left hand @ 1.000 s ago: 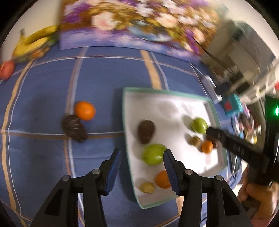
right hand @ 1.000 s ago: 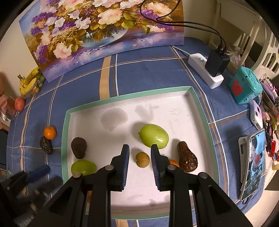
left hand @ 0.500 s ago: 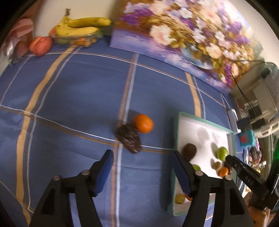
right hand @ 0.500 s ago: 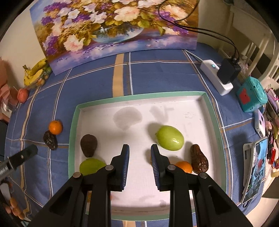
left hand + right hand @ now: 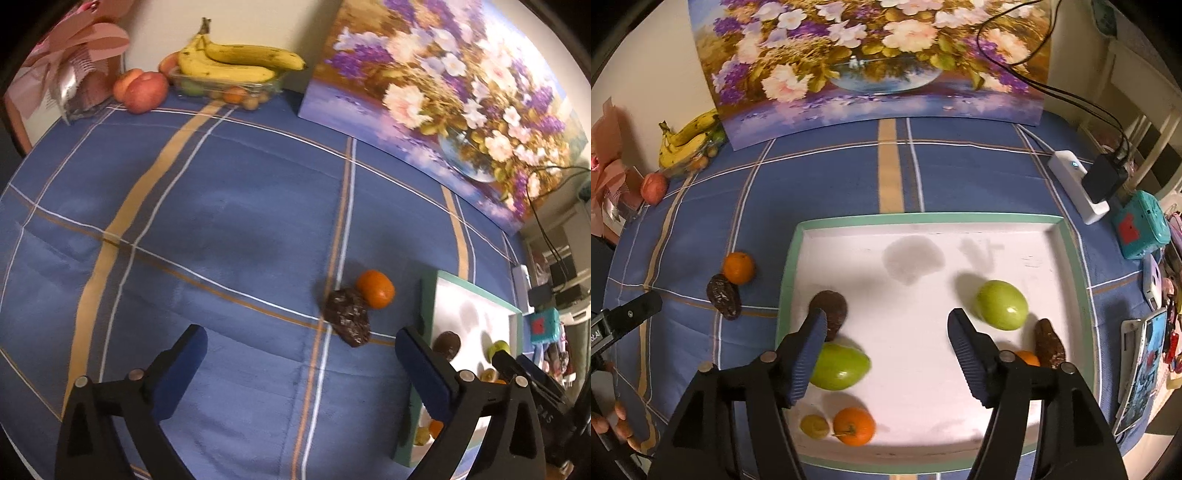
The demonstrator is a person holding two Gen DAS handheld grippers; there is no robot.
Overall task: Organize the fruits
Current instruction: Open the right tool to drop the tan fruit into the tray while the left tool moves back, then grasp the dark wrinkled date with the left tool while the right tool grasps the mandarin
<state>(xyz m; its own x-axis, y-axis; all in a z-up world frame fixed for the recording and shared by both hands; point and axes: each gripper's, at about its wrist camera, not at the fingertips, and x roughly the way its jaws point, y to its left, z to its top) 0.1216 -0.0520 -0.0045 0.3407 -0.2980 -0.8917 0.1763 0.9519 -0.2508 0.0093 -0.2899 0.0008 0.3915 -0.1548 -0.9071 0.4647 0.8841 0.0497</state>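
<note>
My left gripper (image 5: pixel 299 347) hangs over the blue cloth, its jaws opening wide with nothing between them. An orange (image 5: pixel 375 293) and a dark wrinkled fruit (image 5: pixel 347 317) lie together just beyond it, left of the white tray (image 5: pixel 428 295). Over the tray (image 5: pixel 923 218), my right gripper (image 5: pixel 886 325) has its jaws opening on bare tray floor. In the tray lie two green fruits (image 5: pixel 1001 304) (image 5: pixel 840 365), a dark avocado (image 5: pixel 831 308), an orange (image 5: pixel 854 426), a small yellow fruit (image 5: pixel 813 426) and a dark oblong fruit (image 5: pixel 1049 343).
A flower painting (image 5: pixel 879 55) leans against the back wall. Bananas (image 5: pixel 236 61) in a clear box and a peach (image 5: pixel 142 90) sit at the far left. A power strip (image 5: pixel 1075 184), a teal box (image 5: pixel 1141 225) and a phone (image 5: pixel 1141 365) lie right of the tray.
My left gripper has swung left from the tray to the cloth near the loose orange and dark fruit, its jaws widening. The right gripper's jaws have gone from shut to open.
</note>
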